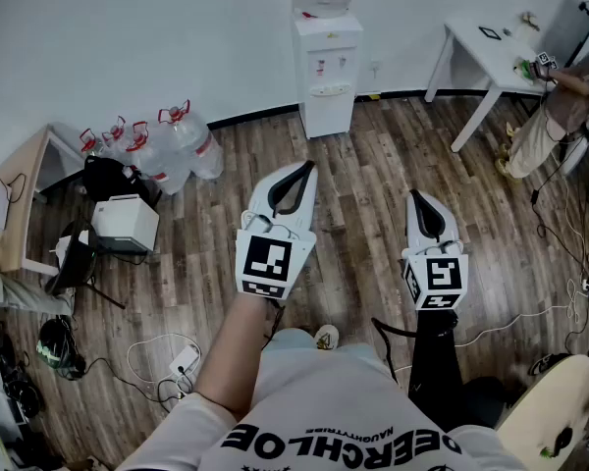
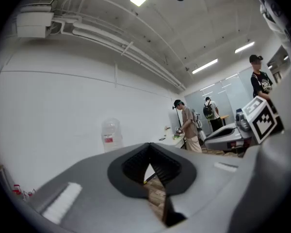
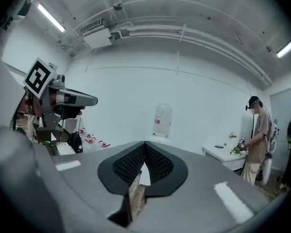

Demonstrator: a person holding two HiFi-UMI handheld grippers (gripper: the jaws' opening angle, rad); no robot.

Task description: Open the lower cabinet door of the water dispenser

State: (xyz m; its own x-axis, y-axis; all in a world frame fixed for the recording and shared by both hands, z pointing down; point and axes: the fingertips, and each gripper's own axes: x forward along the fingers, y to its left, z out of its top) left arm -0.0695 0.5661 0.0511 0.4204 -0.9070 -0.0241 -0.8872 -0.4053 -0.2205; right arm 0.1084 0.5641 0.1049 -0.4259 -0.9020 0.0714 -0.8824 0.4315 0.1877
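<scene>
The shirt (image 1: 344,438) carries black print, seen upside down in the head view: large letters "DEERCHLOE", and beside them a smaller line too fine to read reliably. The bottle (image 3: 162,120) on the water dispenser (image 1: 328,77) bears a red label; its print is illegible.

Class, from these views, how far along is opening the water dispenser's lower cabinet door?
Done: nothing; the lower cabinet door of the water dispenser looks closed. In hand: left gripper and right gripper, both shut and empty, point at it from across the floor. Left: approach, grip the door, pull it open.
</scene>
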